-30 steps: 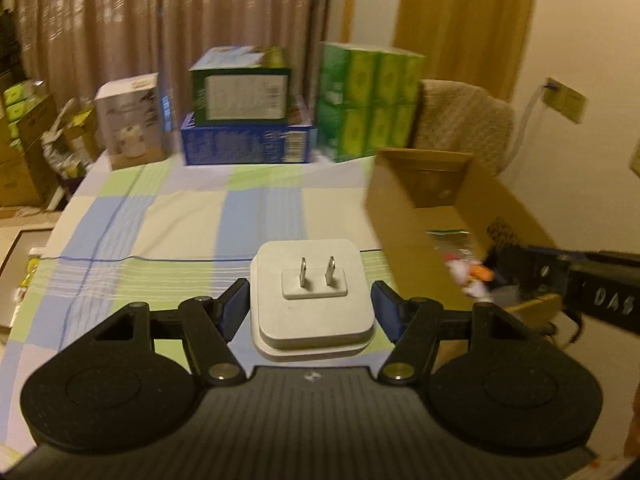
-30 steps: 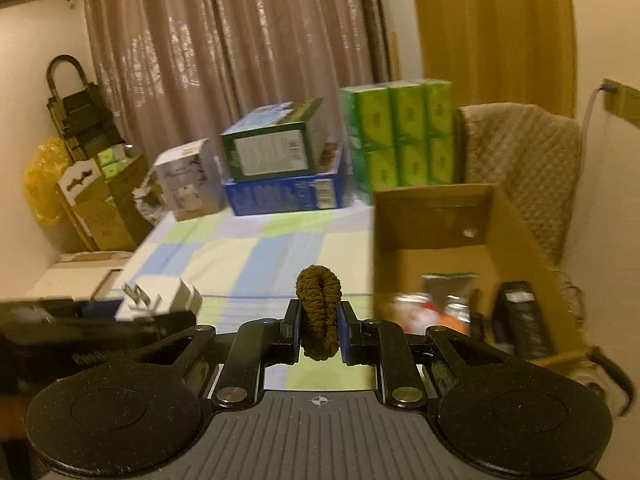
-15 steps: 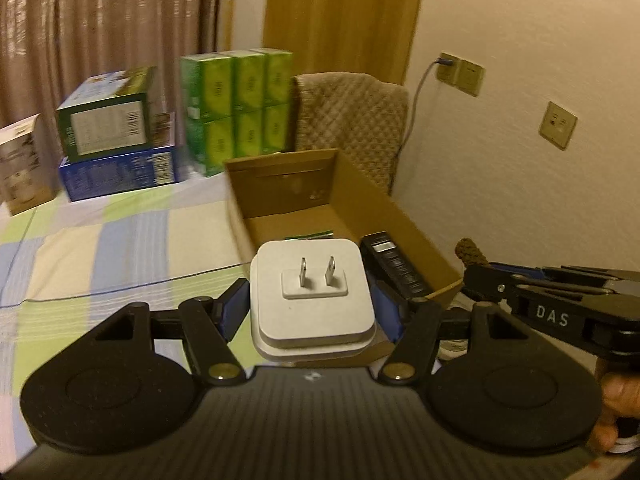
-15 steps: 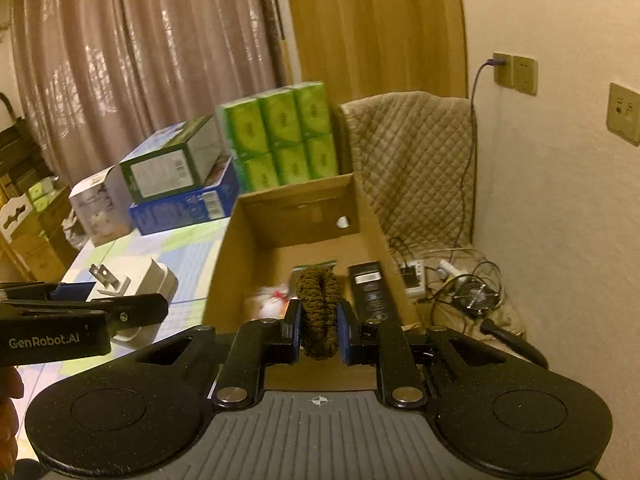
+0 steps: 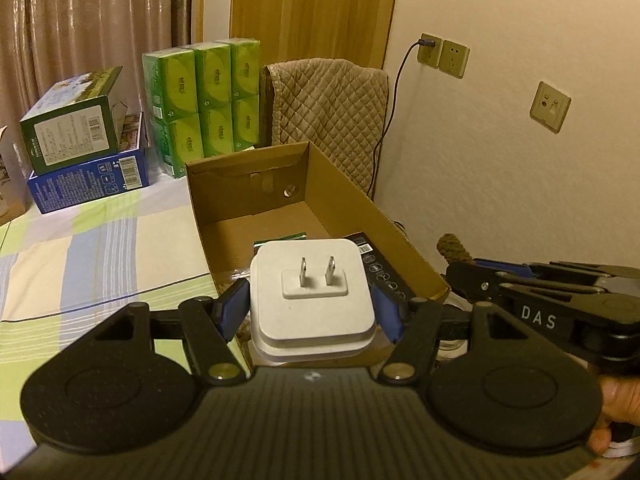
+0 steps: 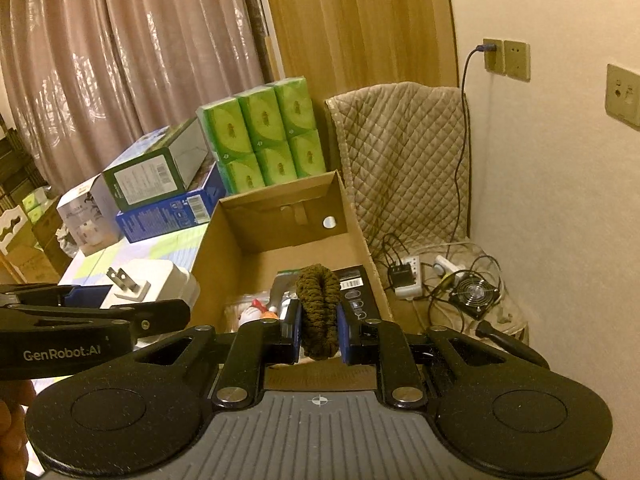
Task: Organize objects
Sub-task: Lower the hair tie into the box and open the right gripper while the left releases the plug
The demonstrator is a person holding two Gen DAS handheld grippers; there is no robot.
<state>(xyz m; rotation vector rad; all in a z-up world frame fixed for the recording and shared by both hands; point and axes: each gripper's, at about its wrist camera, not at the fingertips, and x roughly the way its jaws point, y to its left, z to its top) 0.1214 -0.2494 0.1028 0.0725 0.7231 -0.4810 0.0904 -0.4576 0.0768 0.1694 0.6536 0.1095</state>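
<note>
Clamping a white plug adapter point(image 5: 312, 296) by its flat sides, prongs upward, the left gripper point(image 5: 311, 312) holds it at the cardboard box's point(image 5: 344, 196) near edge — presumably for dropping in. Rightward, the right gripper point(image 6: 319, 326) pinches a brown scrunchie point(image 6: 319, 312) above the same box.

Matt white plastic charger point(image 5: 312, 300); fuzzy brown scrunchie point(image 6: 319, 312); cardboard box point(image 5: 348, 200).

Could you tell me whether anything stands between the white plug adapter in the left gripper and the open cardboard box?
Nothing visible does: the white plug adapter is clamped in the left gripper at the cardboard box, whose top is open.
</note>
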